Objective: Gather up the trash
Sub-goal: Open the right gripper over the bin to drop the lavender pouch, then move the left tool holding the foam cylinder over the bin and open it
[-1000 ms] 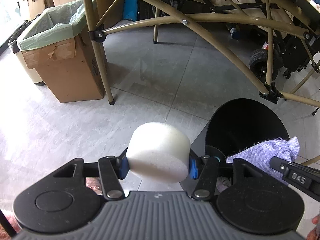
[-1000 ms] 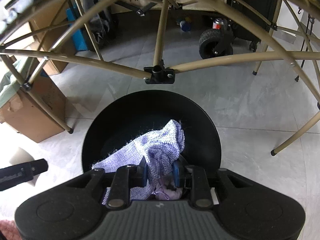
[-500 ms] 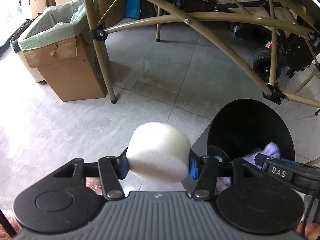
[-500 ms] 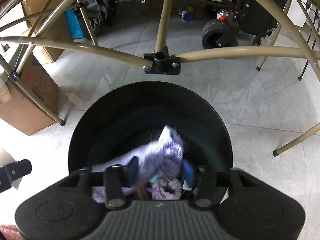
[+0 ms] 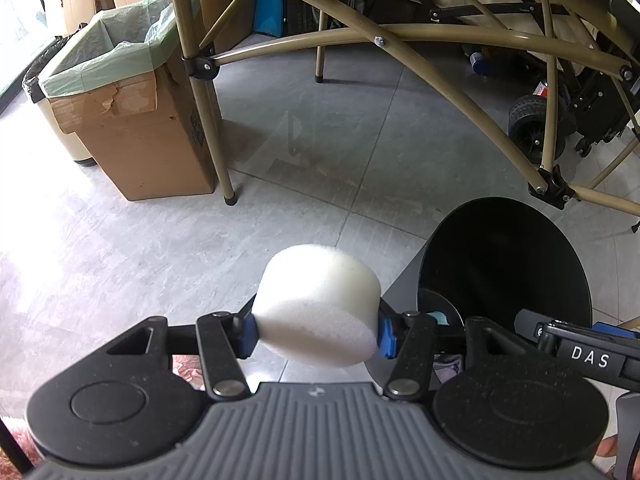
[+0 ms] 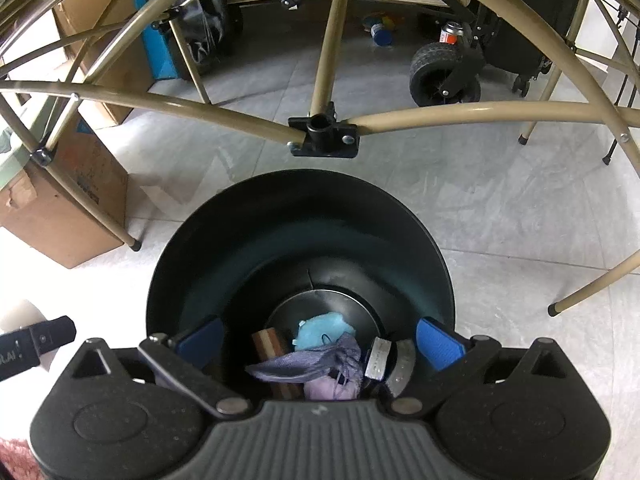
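Grey tiled floor (image 5: 152, 248) under a tan metal tube frame (image 6: 324, 60); both grippers point steeply down at it.

Left gripper (image 5: 316, 330): its 2 blue pads are pinched against the sides of a white foam cylinder (image 5: 318, 310), which hangs above the floor just left of the black bin (image 5: 504, 264), not over its mouth.

Right gripper (image 6: 320, 342): jaws have just been opening and now stand spread wide over the bin's mouth, 1 blue pad (image 6: 200, 342) at each side of the opening, nothing between them. In the left wrist view its black finger reaches in over the near edge of the bin.

Bin contents, seen from the right wrist view: purple knitted cloth (image 6: 320, 364) lying loose at the bottom, touching a light blue crumpled item (image 6: 322, 330), a brown striped block (image 6: 274, 346) and a silvery piece (image 6: 380, 360).

Further off: cardboard box with a green liner (image 5: 132, 92) beside a frame leg, well apart from the bin. Black wheel (image 6: 436, 74) and a dark cart at the back, behind the frame.
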Tool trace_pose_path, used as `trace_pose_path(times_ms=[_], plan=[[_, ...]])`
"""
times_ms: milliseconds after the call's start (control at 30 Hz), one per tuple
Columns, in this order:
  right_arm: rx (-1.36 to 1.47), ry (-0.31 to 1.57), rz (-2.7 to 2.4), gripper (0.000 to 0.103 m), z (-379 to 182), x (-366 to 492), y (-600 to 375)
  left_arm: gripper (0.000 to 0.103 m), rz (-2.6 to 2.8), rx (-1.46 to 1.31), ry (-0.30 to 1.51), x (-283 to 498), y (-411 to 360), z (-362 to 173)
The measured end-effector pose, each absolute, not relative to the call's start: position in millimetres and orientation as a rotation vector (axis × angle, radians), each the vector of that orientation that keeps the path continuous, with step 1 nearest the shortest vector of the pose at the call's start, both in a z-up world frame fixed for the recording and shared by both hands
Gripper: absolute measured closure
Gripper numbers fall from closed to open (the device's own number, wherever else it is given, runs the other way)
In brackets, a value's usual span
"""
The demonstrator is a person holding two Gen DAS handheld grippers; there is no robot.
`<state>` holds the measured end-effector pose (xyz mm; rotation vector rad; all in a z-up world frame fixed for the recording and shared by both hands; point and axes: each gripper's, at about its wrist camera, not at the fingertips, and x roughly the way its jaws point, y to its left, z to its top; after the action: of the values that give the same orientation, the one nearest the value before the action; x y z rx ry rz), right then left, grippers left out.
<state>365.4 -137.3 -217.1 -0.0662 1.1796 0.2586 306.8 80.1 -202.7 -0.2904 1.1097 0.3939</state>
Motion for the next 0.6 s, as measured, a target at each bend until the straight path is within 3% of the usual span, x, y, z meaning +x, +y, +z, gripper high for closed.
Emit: trace_pose_path(times_ms=[600], plan=[[-0.040, 1.133, 0.270, 0.000, -188.9, 351.2, -168.8, 0.048, 0.360, -0.278, 1.076, 306.4, 70.9, -194.0]])
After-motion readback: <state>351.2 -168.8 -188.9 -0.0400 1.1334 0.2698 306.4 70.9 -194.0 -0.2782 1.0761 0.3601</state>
